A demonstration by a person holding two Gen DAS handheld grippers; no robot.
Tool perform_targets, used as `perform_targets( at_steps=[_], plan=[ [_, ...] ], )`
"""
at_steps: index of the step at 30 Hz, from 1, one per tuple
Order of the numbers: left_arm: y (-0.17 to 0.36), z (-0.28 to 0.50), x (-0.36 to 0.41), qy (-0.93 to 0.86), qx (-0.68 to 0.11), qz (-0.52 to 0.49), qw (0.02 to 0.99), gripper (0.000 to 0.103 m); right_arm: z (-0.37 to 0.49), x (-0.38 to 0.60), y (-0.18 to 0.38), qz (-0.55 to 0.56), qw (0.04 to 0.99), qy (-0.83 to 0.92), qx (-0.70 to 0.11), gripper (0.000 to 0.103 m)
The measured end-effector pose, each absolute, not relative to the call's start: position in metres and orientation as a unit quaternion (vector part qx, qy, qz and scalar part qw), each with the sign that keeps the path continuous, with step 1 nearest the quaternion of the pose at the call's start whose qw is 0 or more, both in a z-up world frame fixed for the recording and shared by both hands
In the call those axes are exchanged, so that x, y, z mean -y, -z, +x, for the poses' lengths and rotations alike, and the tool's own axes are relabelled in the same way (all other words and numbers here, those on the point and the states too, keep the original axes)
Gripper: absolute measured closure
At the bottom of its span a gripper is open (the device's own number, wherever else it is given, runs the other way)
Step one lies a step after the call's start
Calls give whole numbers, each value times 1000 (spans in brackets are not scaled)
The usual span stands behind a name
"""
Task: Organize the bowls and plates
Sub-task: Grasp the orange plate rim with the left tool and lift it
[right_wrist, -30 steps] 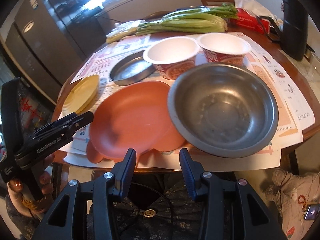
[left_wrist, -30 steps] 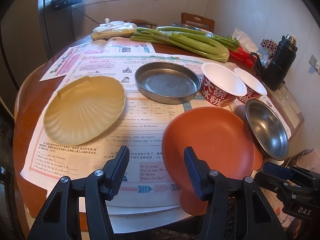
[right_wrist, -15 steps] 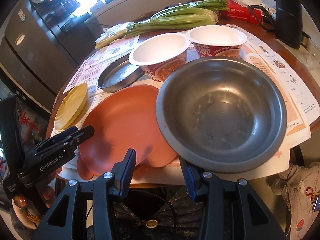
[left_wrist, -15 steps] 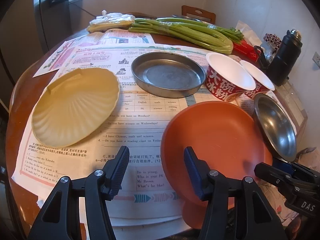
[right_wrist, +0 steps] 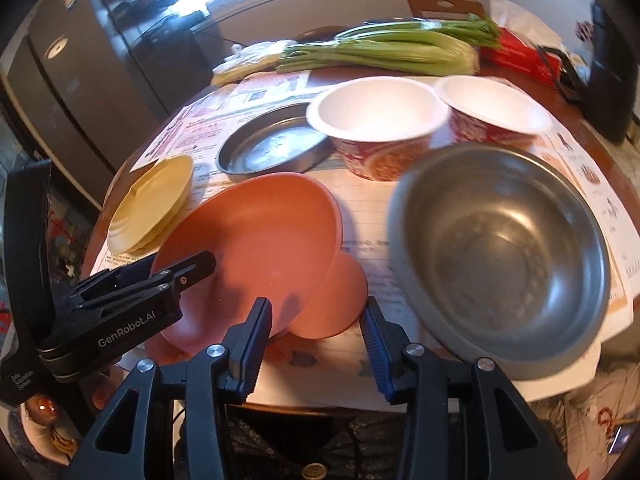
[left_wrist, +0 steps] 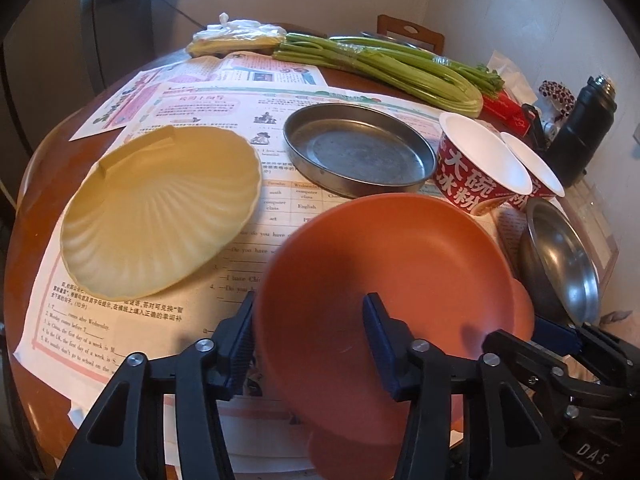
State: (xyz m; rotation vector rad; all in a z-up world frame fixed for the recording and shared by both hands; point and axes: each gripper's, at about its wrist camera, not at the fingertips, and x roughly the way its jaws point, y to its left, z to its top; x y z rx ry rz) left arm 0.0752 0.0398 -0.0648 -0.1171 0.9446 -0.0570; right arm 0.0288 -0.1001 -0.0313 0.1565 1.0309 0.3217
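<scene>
1. Printed paper sheets [left_wrist: 168,112] cover most of a round wooden table [left_wrist: 36,184], with a window behind its far edge and a dark cabinet at the far left.
2. On the near edge, the orange plate [left_wrist: 384,264] is tilted up off the paper; it has a small round lobe on its rim.
3. Left gripper [left_wrist: 308,340] straddles the plate's near rim, one finger under the rim and the other over the inside. Jaws look set around the rim, but I cannot tell whether they pinch it.
4. Right gripper [right_wrist: 316,332] hovers at the near edge between the orange plate and the steel bowl [right_wrist: 504,248], jaws apart and holding nothing.
5. That steel bowl sits at the near right edge, just beside the orange plate.
6. Yellow shell-shaped plate [left_wrist: 160,212] lies toward the left edge, apart from the rest.
7. Shallow steel pan [left_wrist: 360,152] rests near the middle.
8. Two red paper bowls [left_wrist: 480,168] with white insides stand side by side toward the right, touching or nearly so.
9. Along the far edge lie celery stalks [left_wrist: 384,64] and a plastic bag [left_wrist: 236,36]; a black flask [left_wrist: 584,128] stands at the far right.
</scene>
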Motion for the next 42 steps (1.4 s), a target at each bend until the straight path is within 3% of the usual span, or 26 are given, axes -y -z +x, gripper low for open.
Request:
perform_targets(
  at_steps=[5,21,42],
  plan=[
    [65,74,-49,18,-448,-64,892,55,33,87,33,53,862,-154,-479,56],
    [50,54,-55,14,-436,-72,897,55,26,84,28,49,860,-169,-479,56],
    [-16,52,-141,-72,-372,-103,920,55,58,-8,-44,-16,877,-247,-412,56]
  ],
)
